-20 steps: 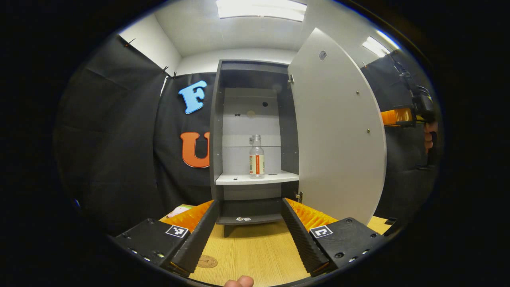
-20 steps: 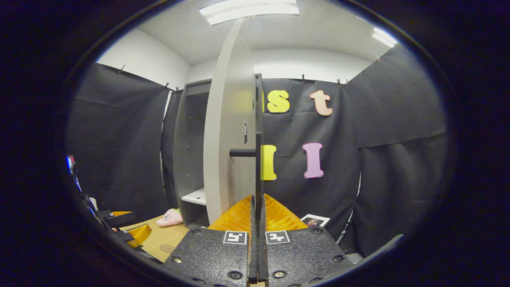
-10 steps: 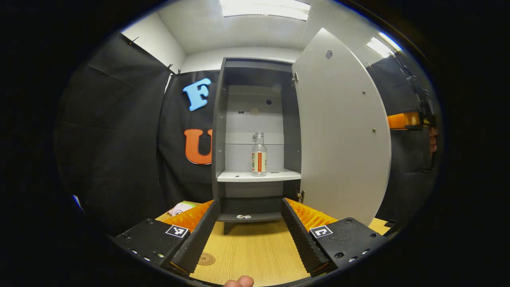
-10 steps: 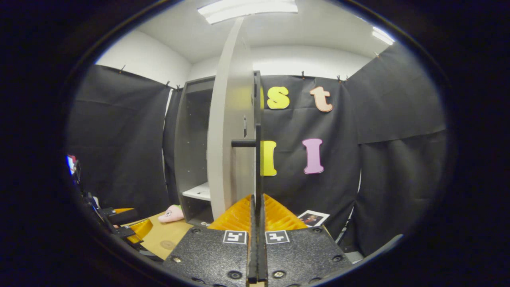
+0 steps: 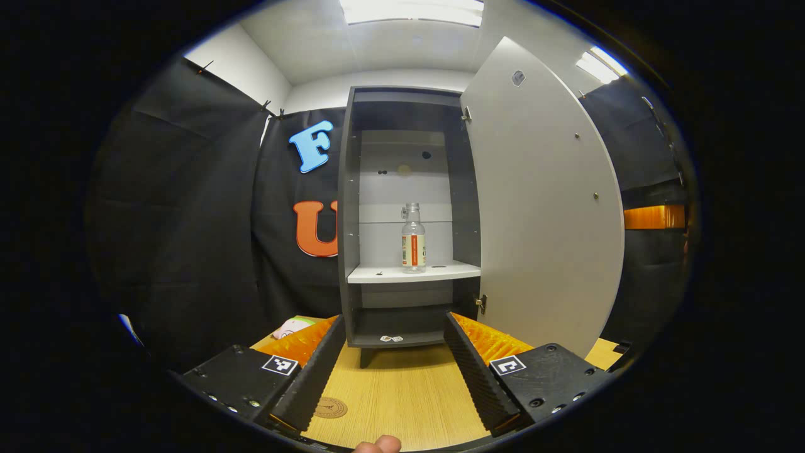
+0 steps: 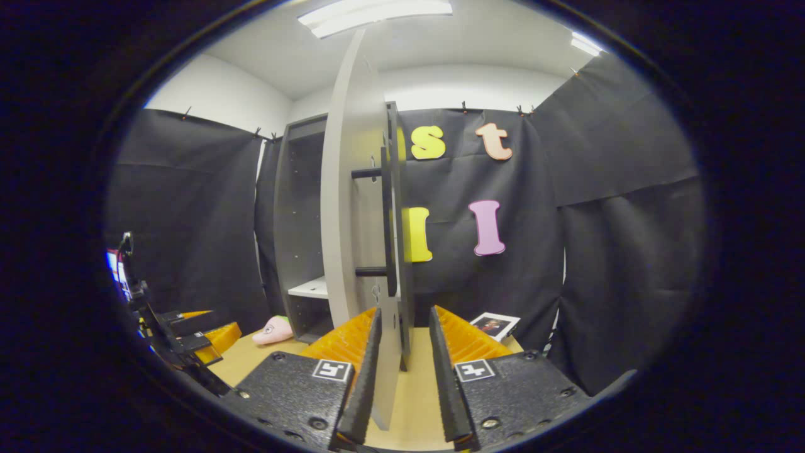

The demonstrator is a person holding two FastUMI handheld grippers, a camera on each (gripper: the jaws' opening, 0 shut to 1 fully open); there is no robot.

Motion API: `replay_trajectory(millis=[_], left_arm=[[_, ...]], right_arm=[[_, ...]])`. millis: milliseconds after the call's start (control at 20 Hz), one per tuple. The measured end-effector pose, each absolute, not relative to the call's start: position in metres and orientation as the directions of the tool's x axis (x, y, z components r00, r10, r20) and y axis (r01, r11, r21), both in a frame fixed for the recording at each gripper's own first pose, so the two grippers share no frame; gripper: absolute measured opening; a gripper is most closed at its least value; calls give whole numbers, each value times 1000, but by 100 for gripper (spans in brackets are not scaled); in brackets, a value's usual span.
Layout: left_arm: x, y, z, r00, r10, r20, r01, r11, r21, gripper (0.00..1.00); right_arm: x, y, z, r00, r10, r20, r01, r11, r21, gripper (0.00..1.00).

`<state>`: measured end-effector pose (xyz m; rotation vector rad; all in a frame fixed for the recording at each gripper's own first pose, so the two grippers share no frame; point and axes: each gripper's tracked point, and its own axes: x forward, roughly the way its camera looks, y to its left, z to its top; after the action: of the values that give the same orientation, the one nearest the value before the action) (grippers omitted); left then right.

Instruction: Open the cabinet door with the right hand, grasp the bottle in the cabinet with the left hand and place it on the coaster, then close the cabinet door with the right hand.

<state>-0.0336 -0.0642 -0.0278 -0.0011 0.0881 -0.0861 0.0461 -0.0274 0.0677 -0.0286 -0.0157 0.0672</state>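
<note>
left gripper (image 5: pixel 395 365) released, fingers spread, facing cabinet (image 5: pixel 405 214) | right gripper (image 6: pixel 400 371) released, fingers astride cabinet door (image 6: pixel 352 207) edge below handle (image 6: pixel 388 220) | bottle (image 5: pixel 413 239) upright on cabinet's white shelf (image 5: pixel 412 272) | coaster (image 5: pixel 330 408) on table (image 5: pixel 402 402) before cabinet

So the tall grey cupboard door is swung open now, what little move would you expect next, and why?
Probably the left gripper moves forward toward the clear plastic bottle with the orange label. The grey cabinet door stands wide open, the right gripper has its fingers apart around the door's edge, and the bottle stands upright on the white shelf, unobstructed. The left gripper is open and lined up roughly with it.
</note>
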Motion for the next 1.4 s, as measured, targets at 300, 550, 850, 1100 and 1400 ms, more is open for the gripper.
replay_trajectory(millis=[300,550,850,1100,1400], left_arm=[[-5,-72,-7,986,-152,-74,151,988,-21,95],[59,-82,43,975,-223,4,222,974,-47,94],[147,-117,88,947,-315,59,318,946,-67,94],[225,-136,87,943,-331,33,333,942,-50,94],[309,-140,77,959,-282,11,282,959,22,94]], right_arm=[[62,-29,55,998,52,-19,-53,998,-25,82],[71,-33,55,998,66,-11,-65,997,29,86],[77,-35,66,998,52,29,-54,996,68,86],[79,-35,64,998,55,17,-57,993,102,86],[79,-36,65,999,41,15,-42,995,94,86]])
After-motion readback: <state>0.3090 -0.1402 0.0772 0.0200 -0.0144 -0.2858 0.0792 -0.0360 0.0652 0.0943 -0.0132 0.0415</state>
